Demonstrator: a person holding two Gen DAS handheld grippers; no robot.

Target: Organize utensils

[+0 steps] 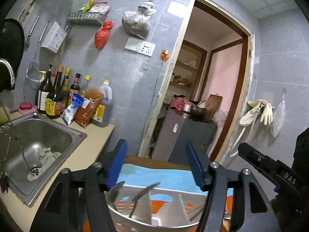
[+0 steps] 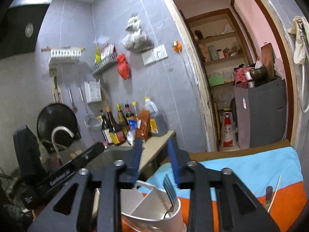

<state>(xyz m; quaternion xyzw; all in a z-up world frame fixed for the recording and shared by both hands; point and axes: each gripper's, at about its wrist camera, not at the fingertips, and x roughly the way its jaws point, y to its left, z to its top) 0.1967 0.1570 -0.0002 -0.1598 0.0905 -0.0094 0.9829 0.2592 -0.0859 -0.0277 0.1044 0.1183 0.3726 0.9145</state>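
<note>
1. Beside the counter [image 1: 92,145], on a blue-and-orange cloth [image 1: 160,176], stands a divided white utensil holder [image 1: 146,208].
2. Two spoons [image 1: 143,193] lean inside it; the right wrist view shows a fork [image 2: 170,193].
3. Left gripper [image 1: 156,164]: jaws spread, holding nothing, above the holder.
4. Right gripper [image 2: 154,158]: jaws apart, empty.
5. Chopsticks [image 2: 275,193] lie on the cloth's right side.

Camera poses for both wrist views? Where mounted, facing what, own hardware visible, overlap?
Left wrist: behind the left gripper, facing the grey tiled wall and doorway, above the white divided utensil holder; blue fingers open, right gripper at the right edge.
Right wrist: behind the right gripper, facing the steel sink corner; fingers open, left gripper lower left.
Shared: holder, dark sauce bottles, red hanging bag.
</note>
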